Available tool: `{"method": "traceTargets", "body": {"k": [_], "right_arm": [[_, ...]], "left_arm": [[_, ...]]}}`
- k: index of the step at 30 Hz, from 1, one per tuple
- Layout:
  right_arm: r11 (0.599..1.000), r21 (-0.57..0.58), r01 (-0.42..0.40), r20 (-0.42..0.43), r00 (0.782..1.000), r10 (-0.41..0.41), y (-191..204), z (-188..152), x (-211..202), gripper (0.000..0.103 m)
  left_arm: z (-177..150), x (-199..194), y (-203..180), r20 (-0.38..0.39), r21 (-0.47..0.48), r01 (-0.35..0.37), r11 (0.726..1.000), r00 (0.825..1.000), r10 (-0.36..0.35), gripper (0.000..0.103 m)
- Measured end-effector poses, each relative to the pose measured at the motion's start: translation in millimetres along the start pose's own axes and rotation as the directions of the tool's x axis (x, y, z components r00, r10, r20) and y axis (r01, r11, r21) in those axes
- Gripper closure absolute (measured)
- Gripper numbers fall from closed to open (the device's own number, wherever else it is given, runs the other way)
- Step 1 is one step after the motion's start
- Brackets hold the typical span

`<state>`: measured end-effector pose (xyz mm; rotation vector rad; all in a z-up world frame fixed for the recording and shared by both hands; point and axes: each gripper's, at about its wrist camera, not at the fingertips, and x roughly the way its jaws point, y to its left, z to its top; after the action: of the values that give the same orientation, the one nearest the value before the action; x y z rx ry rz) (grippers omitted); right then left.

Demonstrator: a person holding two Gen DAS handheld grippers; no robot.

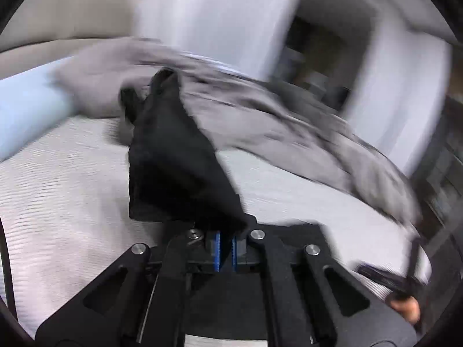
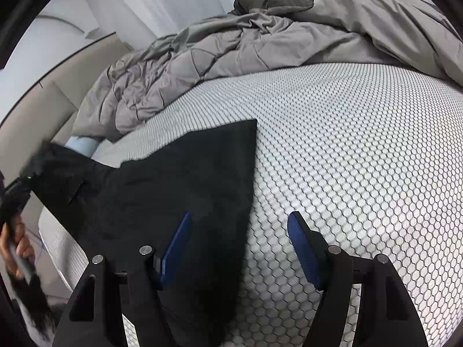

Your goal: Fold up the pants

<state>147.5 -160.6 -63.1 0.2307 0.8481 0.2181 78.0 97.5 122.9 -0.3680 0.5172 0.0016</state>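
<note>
Lifting one end of the pants (image 2: 162, 190) is the step in hand, it seems: the left gripper (image 1: 225, 245) is clenched on a bunch of the black cloth, which rises in a peak just ahead of its blue pads (image 1: 217, 248). The left wrist view is smeared with blur, so the exact part pinched, hem or waistband, cannot be told. In the right wrist view the same gripper shows at the far left edge, held by a hand (image 2: 17, 248), with the cloth drawn up to it off the mattress (image 2: 347, 159).

The rest of the pants lies flat on the honeycomb-patterned mattress, one straight edge running to a sharp corner near the middle of the bed. A grey duvet (image 2: 231, 46) is heaped behind, well apart from that corner.

The right gripper (image 2: 240, 245) is released, jaws wide, nothing between them; its left finger (image 2: 176, 245) sits over the black cloth, its right one over bare mattress.

Next, the raised end likely has to be carried across and laid on the flat part, edges matched. The right gripper could pin or take the near edge so the cloth does not drag. The risk is the lifted cloth slipping or bunching.
</note>
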Motion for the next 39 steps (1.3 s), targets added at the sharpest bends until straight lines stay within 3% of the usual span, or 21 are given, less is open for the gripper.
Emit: {"method": "traceTargets", "body": {"k": [2, 3, 4, 5, 6, 8, 11, 14, 15, 18, 20, 22, 25, 28, 33, 35, 36, 38, 39], "right_arm": [[1.000, 0.004, -0.006, 0.018, 1.000, 0.006, 4.4, 4.3, -2.6, 0.033], [1.000, 0.006, -0.005, 0.025, 1.000, 0.004, 5.0, 5.6, -4.0, 0.033], [1.000, 0.010, -0.001, 0.034, 0.999, 0.001, 5.0, 7.2, -5.8, 0.033], [1.000, 0.024, 0.002, 0.047, 0.999, -0.003, 2.4, 8.2, -8.7, 0.033], [0.999, 0.039, 0.006, 0.054, 0.998, -0.008, -1.1, 8.7, -11.0, 0.033], [0.997, 0.076, 0.016, 0.053, 0.998, -0.020, -10.0, 8.9, -13.4, 0.033], [0.994, 0.102, 0.025, 0.048, 0.998, -0.030, -21.6, 6.2, -16.2, 0.033], [0.995, 0.103, -0.008, 0.030, 1.000, 0.005, -24.6, 3.0, -17.3, 0.033], [0.994, 0.099, -0.036, 0.016, 0.999, 0.035, -22.9, 2.1, -16.2, 0.033], [0.979, 0.088, -0.183, -0.047, 0.981, 0.188, -10.7, -1.3, -7.9, 0.033], [0.966, 0.096, -0.238, -0.076, 0.966, 0.246, -5.3, -2.9, -1.4, 0.038], [0.960, 0.106, -0.261, -0.103, 0.957, 0.271, -2.3, -4.2, 3.1, 0.044], [0.952, 0.103, -0.289, -0.112, 0.948, 0.299, 3.1, -5.2, 0.6, 0.047], [0.942, 0.079, -0.325, -0.127, 0.934, 0.333, 13.1, -8.6, -2.5, 0.048], [0.978, 0.022, -0.208, -0.211, 0.955, 0.208, 28.9, -19.5, 28.0, 0.050], [0.985, -0.011, -0.174, -0.188, 0.968, 0.168, 34.4, -16.6, 31.9, 0.075], [0.985, -0.018, -0.170, -0.172, 0.971, 0.165, 36.8, -15.1, 29.6, 0.078], [0.982, -0.026, -0.187, -0.103, 0.978, 0.184, 43.6, -8.5, 12.8, 0.100], [0.982, -0.042, -0.186, -0.069, 0.981, 0.183, 45.5, -4.4, -0.3, 0.100]], "left_arm": [[-22.6, 15.8, -58.9, -0.093, 0.065, 0.152, 0.986, 0.985, -0.146, 0.091], [-36.9, 26.8, -82.7, -0.160, 0.081, 0.240, 0.967, 0.961, -0.225, 0.083], [-56.3, 43.1, -107.2, -0.261, 0.078, 0.364, 0.928, 0.906, -0.333, 0.064], [-73.2, 55.5, -122.9, -0.338, 0.063, 0.448, 0.892, 0.850, -0.403, 0.052], [-88.0, 65.5, -134.4, -0.402, 0.061, 0.494, 0.867, 0.808, -0.432, 0.051], [-104.3, 77.0, -145.1, -0.464, 0.081, 0.507, 0.858, 0.781, -0.418, 0.051], [-105.0, 76.1, -139.7, -0.446, 0.118, 0.481, 0.869, 0.807, -0.387, 0.050], [-83.7, 77.7, -104.3, -0.364, 0.116, 0.393, 0.912, 0.871, -0.329, 0.038], [-78.0, 79.0, -89.0, -0.329, 0.117, 0.333, 0.936, 0.902, -0.280, 0.038], [-67.2, 93.4, -46.8, -0.280, 0.118, 0.167, 0.979, 0.951, -0.129, 0.038], [-65.0, 104.1, -20.8, -0.284, 0.092, 0.089, 0.992, 0.957, -0.060, 0.038], [-62.2, 113.2, 4.0, -0.305, 0.036, 0.053, 0.998, 0.952, -0.039, 0.038], [-62.0, 124.3, 31.8, -0.341, -0.049, 0.027, 0.998, 0.939, -0.042, 0.038], [-68.0, 125.5, 42.8, -0.340, -0.022, 0.031, 0.999, 0.940, -0.036, 0.038], [-75.6, 128.8, 32.5, -0.336, 0.062, 0.038, 0.997, 0.942, -0.015, 0.038], [-75.0, 133.4, 28.5, -0.336, 0.075, 0.042, 0.996, 0.942, -0.015, 0.038], [-75.0, 130.1, 26.0, -0.333, 0.079, 0.042, 0.996, 0.943, -0.013, 0.038], [-76.5, 112.6, 22.2, -0.329, 0.084, 0.046, 0.995, 0.944, -0.016, 0.038], [-76.7, 111.7, 21.7, -0.329, 0.084, 0.045, 0.995, 0.944, -0.015, 0.038]]}}
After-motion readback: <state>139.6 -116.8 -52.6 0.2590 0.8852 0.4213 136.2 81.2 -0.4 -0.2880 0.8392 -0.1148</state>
